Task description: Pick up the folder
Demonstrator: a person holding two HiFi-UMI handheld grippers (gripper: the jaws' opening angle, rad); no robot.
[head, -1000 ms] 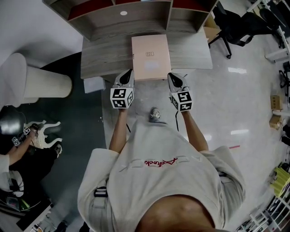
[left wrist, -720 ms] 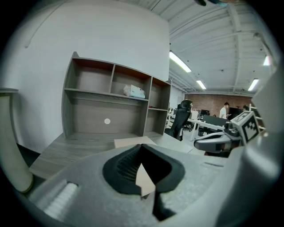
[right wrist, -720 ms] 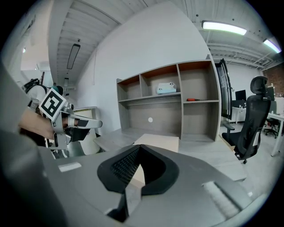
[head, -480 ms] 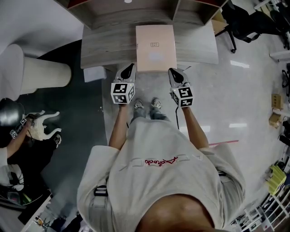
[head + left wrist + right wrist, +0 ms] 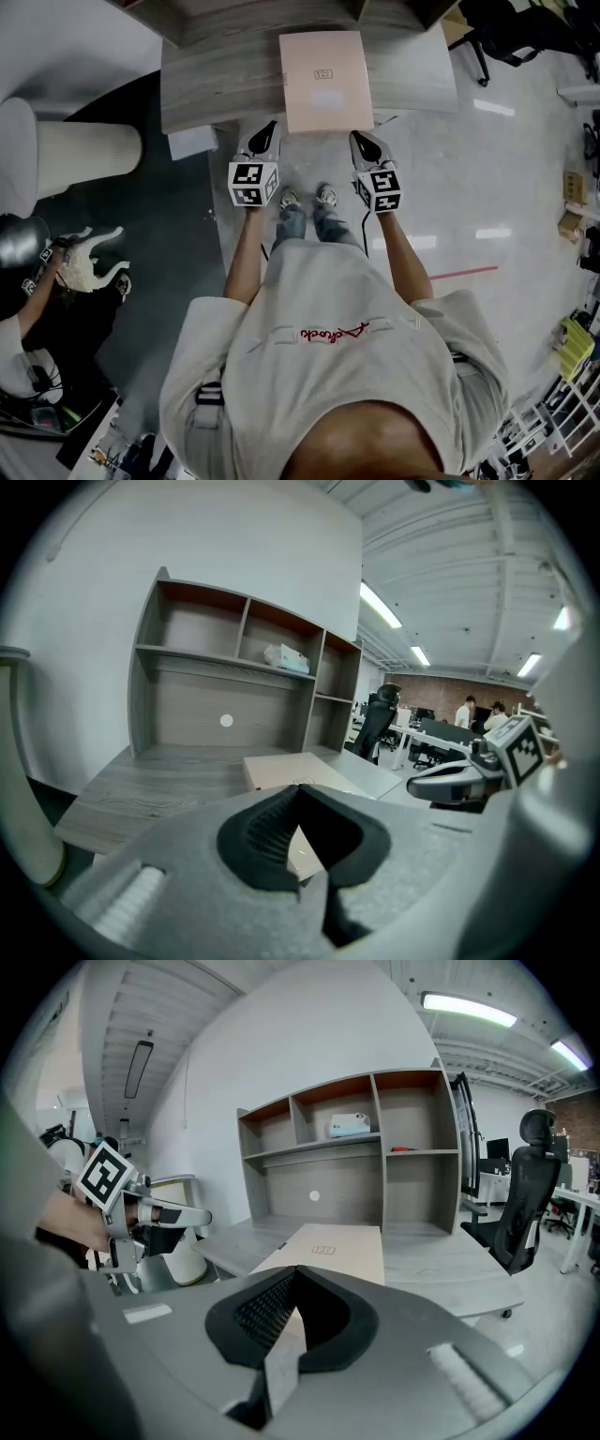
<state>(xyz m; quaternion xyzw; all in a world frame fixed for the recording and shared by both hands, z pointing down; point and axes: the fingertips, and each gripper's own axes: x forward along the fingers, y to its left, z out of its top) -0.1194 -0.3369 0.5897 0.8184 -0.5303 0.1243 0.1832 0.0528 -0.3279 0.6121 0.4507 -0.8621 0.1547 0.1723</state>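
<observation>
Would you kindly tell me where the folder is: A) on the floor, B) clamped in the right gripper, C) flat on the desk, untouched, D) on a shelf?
C: the folder lies flat on the desk, with the left gripper and right gripper both short of its near edge.

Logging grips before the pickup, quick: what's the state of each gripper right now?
Left gripper: closed, holding nothing.
Right gripper: closed, holding nothing.

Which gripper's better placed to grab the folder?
Right, slightly. The right gripper points at the folder's near edge by its corner; the left gripper sits just outside its left edge. Both shut, nothing held.
</observation>
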